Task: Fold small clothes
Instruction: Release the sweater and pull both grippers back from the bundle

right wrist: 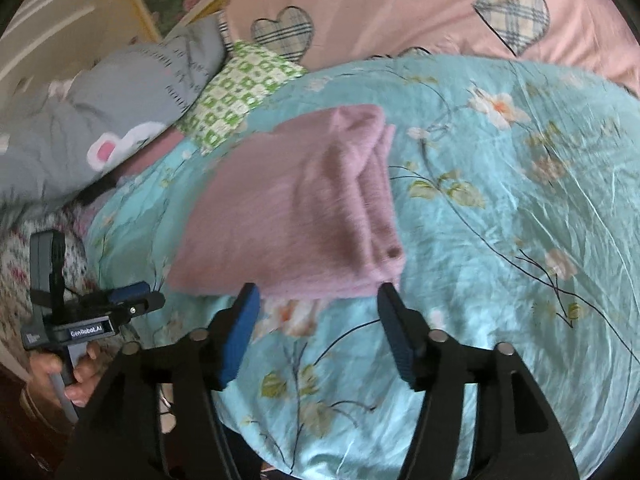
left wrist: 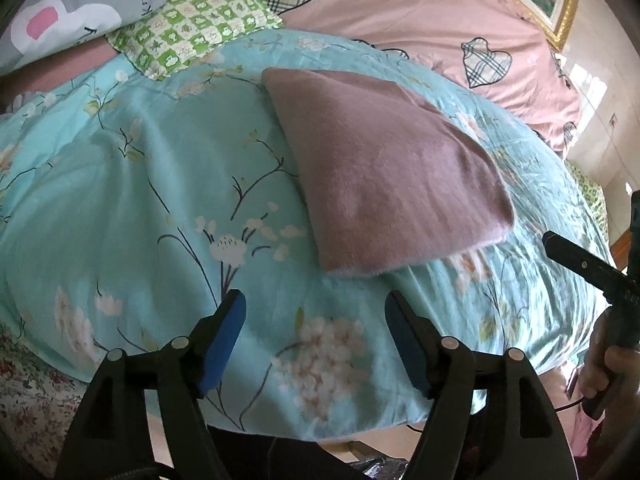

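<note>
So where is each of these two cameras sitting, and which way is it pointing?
Left wrist view: sits on the left gripper, looking forward between its open blue-padded fingers at the folded pink garment on the teal floral quilt; the right gripper and the hand holding it show at the right edge.
Right wrist view: sits on the right gripper, fingers open, facing the garment's layered edges; the left gripper and its hand show at lower left.
Both share the garment, the quilt, the green checked pillow and the pink heart-patterned cover.
</note>
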Demonstrator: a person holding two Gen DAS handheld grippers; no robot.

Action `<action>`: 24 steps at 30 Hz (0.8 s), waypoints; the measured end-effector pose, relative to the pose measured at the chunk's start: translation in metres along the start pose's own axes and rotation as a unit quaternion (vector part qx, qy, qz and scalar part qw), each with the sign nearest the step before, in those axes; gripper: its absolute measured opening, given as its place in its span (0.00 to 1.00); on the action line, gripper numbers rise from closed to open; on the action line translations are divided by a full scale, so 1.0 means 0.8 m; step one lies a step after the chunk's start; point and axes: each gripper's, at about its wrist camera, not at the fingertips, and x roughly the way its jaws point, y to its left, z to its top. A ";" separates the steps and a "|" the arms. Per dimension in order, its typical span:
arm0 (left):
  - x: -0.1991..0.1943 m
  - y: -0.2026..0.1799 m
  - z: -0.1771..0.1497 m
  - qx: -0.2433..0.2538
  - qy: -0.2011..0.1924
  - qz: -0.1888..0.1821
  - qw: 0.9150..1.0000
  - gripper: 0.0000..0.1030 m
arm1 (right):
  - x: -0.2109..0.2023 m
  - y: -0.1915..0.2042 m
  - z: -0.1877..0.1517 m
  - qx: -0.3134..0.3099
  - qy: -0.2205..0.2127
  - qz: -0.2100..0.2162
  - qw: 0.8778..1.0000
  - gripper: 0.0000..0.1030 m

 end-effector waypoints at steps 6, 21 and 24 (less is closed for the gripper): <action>-0.007 -0.004 -0.025 0.010 -0.008 0.006 1.000 0.78 | -0.007 0.015 -0.025 -0.028 -0.008 -0.008 1.000 0.78; -0.020 -0.004 -0.046 0.043 -0.022 0.018 0.999 0.80 | 0.002 0.022 -0.066 -0.029 0.029 -0.025 0.999 0.88; -0.021 -0.005 -0.038 0.056 -0.031 0.029 0.998 0.81 | 0.004 0.030 -0.061 -0.037 0.028 -0.028 0.999 0.90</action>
